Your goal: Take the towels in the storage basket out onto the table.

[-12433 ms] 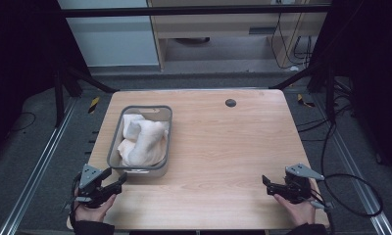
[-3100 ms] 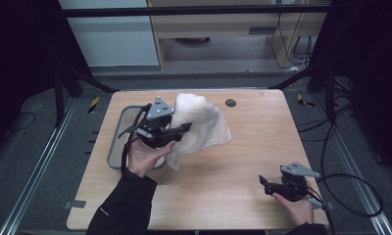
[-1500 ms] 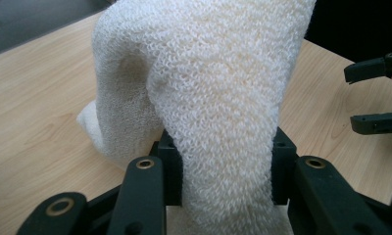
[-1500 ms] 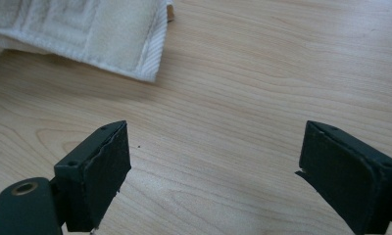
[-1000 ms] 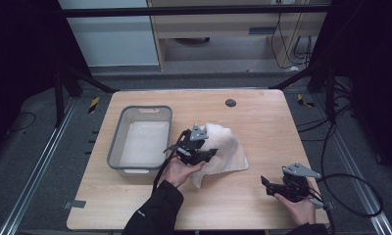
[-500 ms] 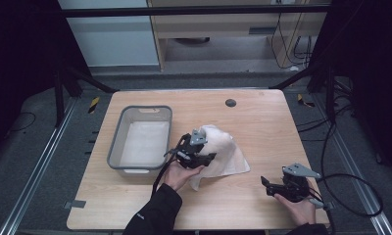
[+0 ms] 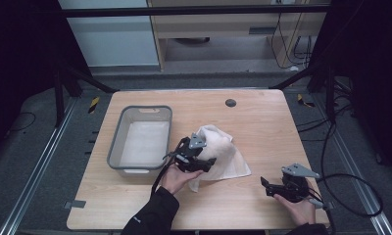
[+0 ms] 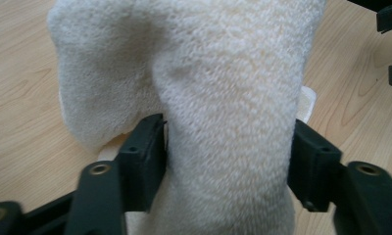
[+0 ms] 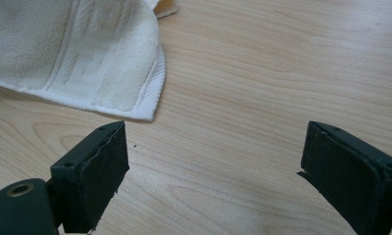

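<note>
Wooden table (image 7: pixel 262 117) under dim light. Left gripper (image 8: pixel 228 161) has just been opening its jaws, with a bunched fold of the white towel (image 8: pixel 223 88) between them, pads right at its sides. Right gripper (image 9: pixel 211 171) gapes wide on nothing, near the table's front right edge. Towel sits mid-table, just right of the grey bin (image 7: pixel 114 147), which looks empty. Plenty of bare wood at the back.
</note>
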A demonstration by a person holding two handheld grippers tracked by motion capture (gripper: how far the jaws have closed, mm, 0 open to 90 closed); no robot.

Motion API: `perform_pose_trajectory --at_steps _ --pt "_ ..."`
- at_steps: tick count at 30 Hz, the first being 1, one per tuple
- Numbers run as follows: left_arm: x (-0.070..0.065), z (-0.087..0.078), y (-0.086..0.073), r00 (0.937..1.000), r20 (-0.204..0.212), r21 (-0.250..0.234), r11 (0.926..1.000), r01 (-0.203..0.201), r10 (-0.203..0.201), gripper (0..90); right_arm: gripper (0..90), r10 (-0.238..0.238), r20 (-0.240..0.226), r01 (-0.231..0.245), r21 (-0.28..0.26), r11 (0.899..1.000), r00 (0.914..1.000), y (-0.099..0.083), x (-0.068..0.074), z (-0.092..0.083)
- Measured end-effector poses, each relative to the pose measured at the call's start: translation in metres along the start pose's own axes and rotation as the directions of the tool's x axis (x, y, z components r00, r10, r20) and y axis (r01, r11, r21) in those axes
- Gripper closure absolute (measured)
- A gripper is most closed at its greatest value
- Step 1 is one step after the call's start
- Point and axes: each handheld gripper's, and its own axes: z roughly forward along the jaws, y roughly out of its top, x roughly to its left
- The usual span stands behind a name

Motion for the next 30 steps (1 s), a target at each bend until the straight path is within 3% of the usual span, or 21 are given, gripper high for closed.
perform_pose_trajectory --at_steps 6,11,19,30 --pt "-0.002 -0.006 -0.001 1.0000 0.005 0.002 1.0000 0.001 -0.001 26.9 10.4 0.000 0.000 0.000 0.000 1.000 1.0000 0.000 0.000 0.000" --pt "-0.006 -0.014 -0.001 0.9998 -0.001 -0.006 0.9998 -0.022 0.022 22.0 10.4 0.000 0.001 0.000 -0.001 1.000 1.0000 0.000 0.000 0.000" --pt "-0.008 -0.031 -0.005 0.9994 0.026 -0.009 0.9997 -0.024 0.024 18.9 9.9 -0.003 0.006 0.003 -0.003 1.000 1.0000 0.000 0.000 0.000" --pt "-0.009 -0.050 -0.024 0.9984 0.017 -0.011 0.9985 -0.054 0.054 16.0 9.5 0.000 0.012 0.000 -0.005 1.000 0.9999 0.000 -0.001 0.000"
